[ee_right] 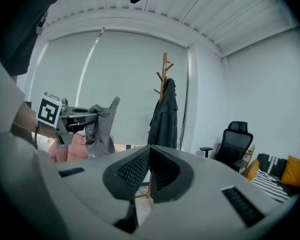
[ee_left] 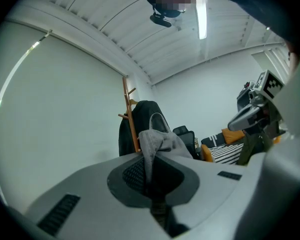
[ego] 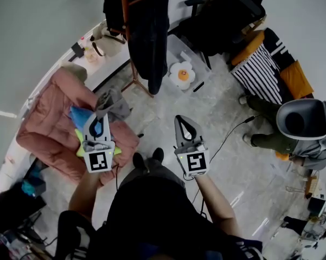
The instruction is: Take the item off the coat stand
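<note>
My left gripper [ego: 100, 114] is shut on a grey garment [ego: 113, 103], which hangs bunched from its tips above the pink bedding. In the left gripper view the grey garment [ee_left: 159, 140] rises from between the closed jaws of the left gripper [ee_left: 150, 156]. Beyond it stands the wooden coat stand [ego: 131, 47], with a dark jacket [ego: 149, 34] hanging on it. My right gripper [ego: 180, 119] is shut and empty, to the right of the left one. In the right gripper view, past the right gripper [ee_right: 149, 153], I see the coat stand [ee_right: 164, 69], the dark jacket [ee_right: 164, 116] and the held grey garment [ee_right: 103, 129].
A pink padded coat [ego: 51, 121] lies on a sofa at left. A flower-shaped cushion [ego: 183, 73] sits by the stand's base. A black office chair [ego: 222, 15], a striped cushion [ego: 259, 72] and a seated person [ego: 271, 126] occupy the right. A cable [ego: 228, 137] crosses the floor.
</note>
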Action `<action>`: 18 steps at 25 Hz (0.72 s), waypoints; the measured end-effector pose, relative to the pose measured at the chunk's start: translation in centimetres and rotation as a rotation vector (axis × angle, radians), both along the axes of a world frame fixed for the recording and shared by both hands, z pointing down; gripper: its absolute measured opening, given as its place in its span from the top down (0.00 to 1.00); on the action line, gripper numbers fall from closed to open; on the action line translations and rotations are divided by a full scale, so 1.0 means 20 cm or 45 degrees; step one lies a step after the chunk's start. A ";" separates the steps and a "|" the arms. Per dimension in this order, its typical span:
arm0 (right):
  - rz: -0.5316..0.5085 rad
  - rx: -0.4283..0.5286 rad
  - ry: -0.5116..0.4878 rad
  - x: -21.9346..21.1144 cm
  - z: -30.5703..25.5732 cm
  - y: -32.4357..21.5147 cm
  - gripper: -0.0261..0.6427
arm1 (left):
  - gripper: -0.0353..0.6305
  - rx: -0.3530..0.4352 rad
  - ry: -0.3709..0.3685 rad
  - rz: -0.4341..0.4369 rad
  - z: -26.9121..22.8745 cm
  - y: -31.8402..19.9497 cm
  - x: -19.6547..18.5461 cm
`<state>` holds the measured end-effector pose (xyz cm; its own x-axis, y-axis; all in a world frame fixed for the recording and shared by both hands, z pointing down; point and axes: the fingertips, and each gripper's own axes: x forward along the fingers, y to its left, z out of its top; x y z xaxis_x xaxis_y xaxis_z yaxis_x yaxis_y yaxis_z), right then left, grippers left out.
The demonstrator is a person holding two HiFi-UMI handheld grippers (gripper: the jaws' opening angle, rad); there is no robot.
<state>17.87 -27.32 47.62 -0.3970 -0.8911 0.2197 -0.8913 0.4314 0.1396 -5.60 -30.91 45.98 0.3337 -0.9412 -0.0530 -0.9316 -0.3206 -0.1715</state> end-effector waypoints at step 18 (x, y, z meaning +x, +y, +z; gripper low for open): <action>0.060 0.001 0.012 0.07 0.11 0.06 0.93 | 0.91 -0.043 -0.038 -0.022 0.18 0.19 0.00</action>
